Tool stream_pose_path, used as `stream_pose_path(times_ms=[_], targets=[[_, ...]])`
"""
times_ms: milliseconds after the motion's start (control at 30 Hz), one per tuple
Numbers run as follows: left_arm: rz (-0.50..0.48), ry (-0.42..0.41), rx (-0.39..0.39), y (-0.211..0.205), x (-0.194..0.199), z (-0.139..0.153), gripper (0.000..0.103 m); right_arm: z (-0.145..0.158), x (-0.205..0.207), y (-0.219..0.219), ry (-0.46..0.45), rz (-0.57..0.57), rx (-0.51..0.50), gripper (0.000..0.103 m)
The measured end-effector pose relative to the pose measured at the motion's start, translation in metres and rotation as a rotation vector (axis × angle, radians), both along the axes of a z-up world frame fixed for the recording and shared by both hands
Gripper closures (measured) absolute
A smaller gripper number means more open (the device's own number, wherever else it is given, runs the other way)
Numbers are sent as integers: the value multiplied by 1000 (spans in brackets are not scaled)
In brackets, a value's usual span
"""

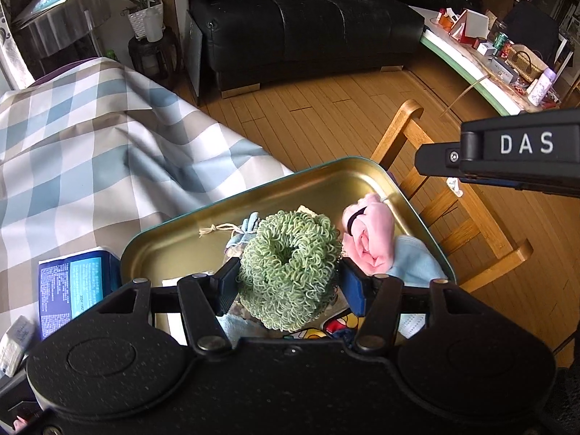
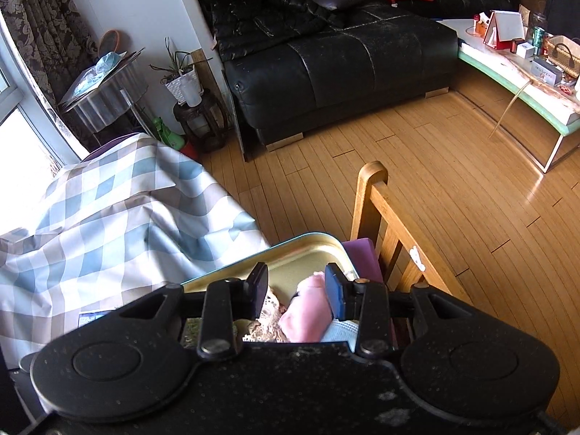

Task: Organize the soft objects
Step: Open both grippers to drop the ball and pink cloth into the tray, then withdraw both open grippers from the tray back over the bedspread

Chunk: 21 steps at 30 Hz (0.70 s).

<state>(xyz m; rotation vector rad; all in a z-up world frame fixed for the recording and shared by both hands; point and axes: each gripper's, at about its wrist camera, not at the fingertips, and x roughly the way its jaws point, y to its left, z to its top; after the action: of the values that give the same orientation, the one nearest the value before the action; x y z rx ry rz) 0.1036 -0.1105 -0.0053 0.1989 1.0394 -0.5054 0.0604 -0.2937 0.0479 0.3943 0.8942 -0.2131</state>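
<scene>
My left gripper (image 1: 288, 282) is shut on a green curly scrunchie (image 1: 290, 268) and holds it over a gold metal tray (image 1: 181, 232). In the tray lie a pink cloth (image 1: 373, 239), a light blue cloth (image 1: 417, 264) and a small blue drawstring pouch (image 1: 246, 230). My right gripper (image 2: 295, 295) is open and empty, above the tray's right end (image 2: 304, 244), with the pink cloth (image 2: 308, 311) below its fingers. The right gripper's side also shows at the right of the left wrist view (image 1: 507, 152).
The tray rests on a table with a blue and beige checked cloth (image 1: 90, 152). A blue packet (image 1: 72, 286) lies left of the tray. A wooden chair (image 1: 453, 195) stands to the right. A black sofa (image 1: 308, 29) and a cluttered side table (image 1: 489, 54) stand farther off.
</scene>
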Motion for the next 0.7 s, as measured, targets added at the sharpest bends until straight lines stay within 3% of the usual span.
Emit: stream_pose_path(times_ms=[133,700], targets=[[-6,-13,-7,0,-1,0,29,0,2,2,3,-1,-2,67],[10,-18,21,15,-8,-7,29,-2,7,3,20,-2,4,67]])
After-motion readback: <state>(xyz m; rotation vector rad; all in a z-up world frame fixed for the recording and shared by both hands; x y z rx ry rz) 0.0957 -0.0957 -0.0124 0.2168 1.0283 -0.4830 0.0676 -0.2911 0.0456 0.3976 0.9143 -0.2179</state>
